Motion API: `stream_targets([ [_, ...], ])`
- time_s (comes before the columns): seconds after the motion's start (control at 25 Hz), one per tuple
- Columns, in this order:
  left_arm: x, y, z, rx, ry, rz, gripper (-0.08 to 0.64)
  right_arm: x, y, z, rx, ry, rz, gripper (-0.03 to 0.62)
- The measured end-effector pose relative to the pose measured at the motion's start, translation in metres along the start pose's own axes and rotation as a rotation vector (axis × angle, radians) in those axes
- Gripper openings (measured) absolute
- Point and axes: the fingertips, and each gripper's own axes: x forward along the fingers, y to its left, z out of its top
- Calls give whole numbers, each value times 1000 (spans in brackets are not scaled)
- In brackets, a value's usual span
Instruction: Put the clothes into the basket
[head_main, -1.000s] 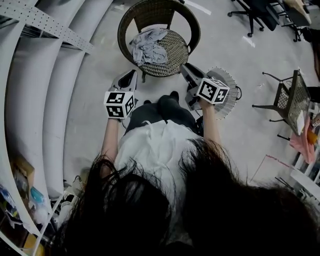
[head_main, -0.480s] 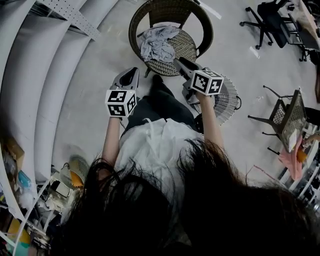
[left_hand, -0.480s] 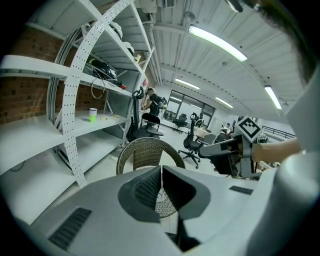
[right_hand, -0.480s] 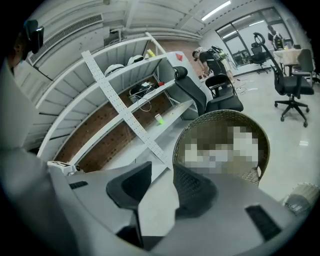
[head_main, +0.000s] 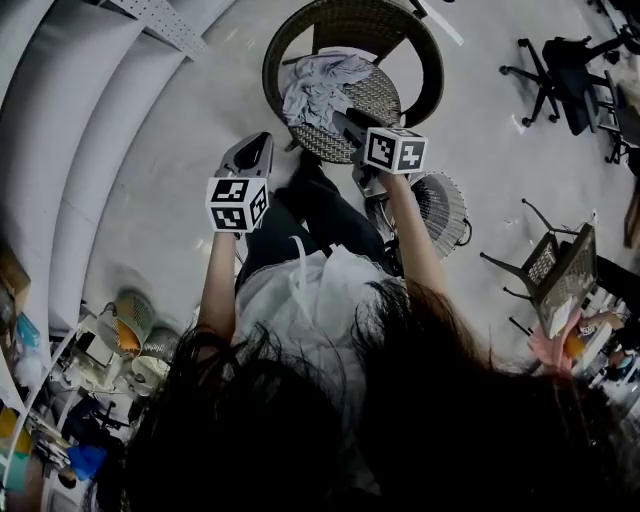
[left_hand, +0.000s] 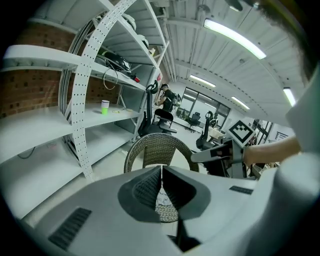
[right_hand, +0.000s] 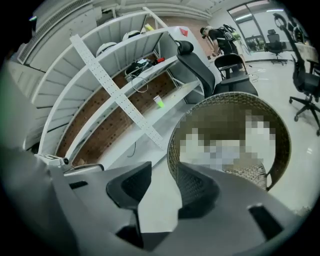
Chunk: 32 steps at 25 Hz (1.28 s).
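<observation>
A crumpled grey garment (head_main: 322, 85) lies on the seat of a round wicker chair (head_main: 425, 60) at the top of the head view. My right gripper (head_main: 342, 122) reaches over the seat's front edge beside the garment, open, with nothing between its fingers (right_hand: 165, 169). My left gripper (head_main: 252, 152) hangs lower left of the chair, apart from it, its pads closed together and empty (left_hand: 161, 170). A round pale basket (head_main: 452, 222) stands on the floor to the right of the chair, under my right forearm. A mosaic patch hides the garment in the right gripper view.
White curved shelving (head_main: 60, 130) runs along the left. Black office chairs (head_main: 570, 70) stand at the upper right. A dark wire rack (head_main: 560, 265) with a pink cloth (head_main: 552, 345) is at the right. Clutter (head_main: 110, 345) lies at the lower left.
Both grippers have moved forward toward the wicker chair. The right one went further and now reaches over the seat's front edge. The left one has advanced only a little.
</observation>
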Motion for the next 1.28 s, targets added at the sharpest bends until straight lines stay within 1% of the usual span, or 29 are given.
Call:
stream_targets([
  [0.12, 18, 8, 2, -12, 13, 27, 21, 22, -19, 0, 5, 58, 3, 146],
  [0.24, 34, 19, 2, -26, 21, 56, 21, 48, -39, -5, 33, 113, 10, 147],
  [0.44, 66, 38, -6, -58, 44, 96, 21, 92, -80, -18, 122, 188, 1, 190],
  [0.56, 88, 47, -19, -62, 82, 100, 21, 118, -104, -29, 151, 231, -11, 202],
  [0.72, 115, 52, -34, -57, 129, 86, 21, 151, -127, -41, 139, 284, -34, 220],
  [0.8, 125, 54, -43, -51, 154, 76, 21, 166, -138, -47, 159, 303, -62, 239],
  [0.92, 137, 56, -59, -46, 191, 64, 21, 192, -154, -56, 241, 326, -109, 268],
  [1.04, 145, 59, -76, -54, 217, 58, 21, 215, -170, -65, 310, 334, -169, 278],
  [1.12, 148, 64, -87, -66, 232, 62, 21, 229, -179, -69, 315, 348, -211, 281],
  [1.28, 150, 78, -107, -98, 250, 86, 21, 257, -197, -73, 286, 384, -303, 291],
])
